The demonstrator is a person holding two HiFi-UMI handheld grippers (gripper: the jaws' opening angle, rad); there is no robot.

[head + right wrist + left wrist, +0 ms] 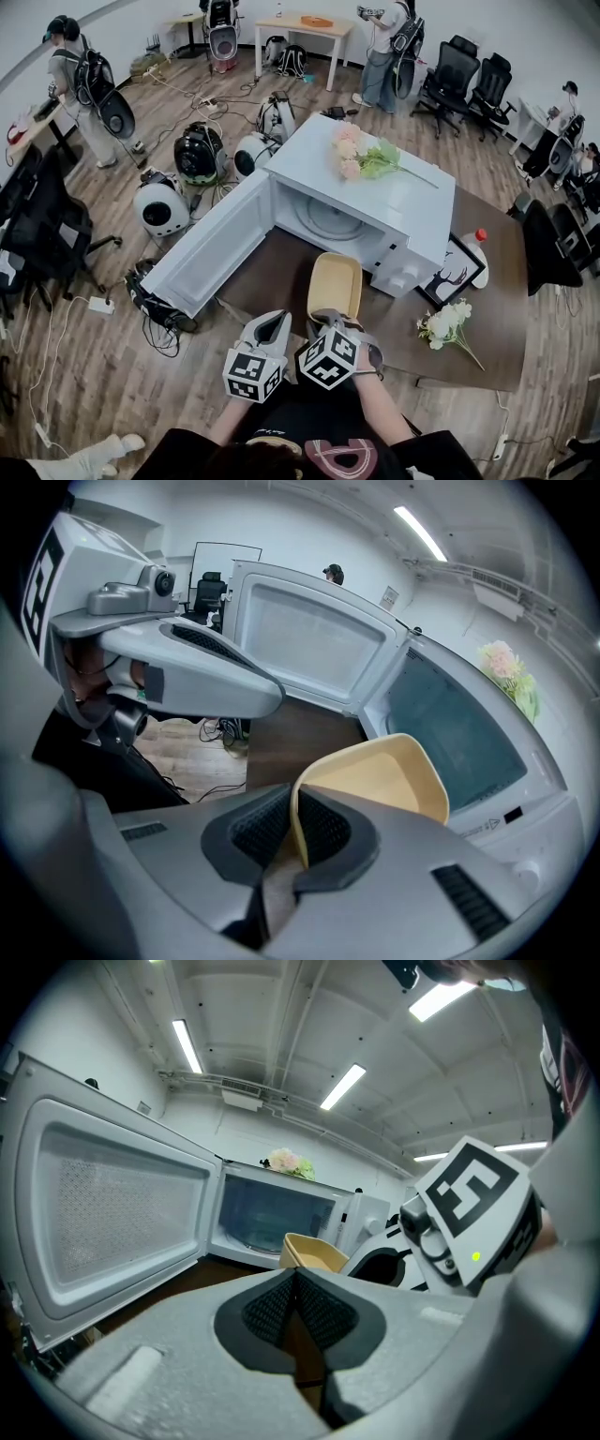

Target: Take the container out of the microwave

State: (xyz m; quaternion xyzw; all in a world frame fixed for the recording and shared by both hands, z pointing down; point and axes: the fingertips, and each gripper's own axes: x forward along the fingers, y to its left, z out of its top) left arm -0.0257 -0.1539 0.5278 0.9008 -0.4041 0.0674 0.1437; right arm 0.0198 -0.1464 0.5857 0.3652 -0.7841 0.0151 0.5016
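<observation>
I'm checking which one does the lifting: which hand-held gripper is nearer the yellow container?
Right. The right hand-held gripper is clamped on the yellow container at its near rim. The left hand-held gripper sits alongside with its jaws together and empty, clear of the container.

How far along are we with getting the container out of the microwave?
Done: the microwave door stands open and the yellow container is out of the microwave, over the table. In hand: the right gripper is shut on its near rim; the left gripper is shut and empty. Left: set it down and let go; I cannot tell whether it already rests on the table.
</observation>
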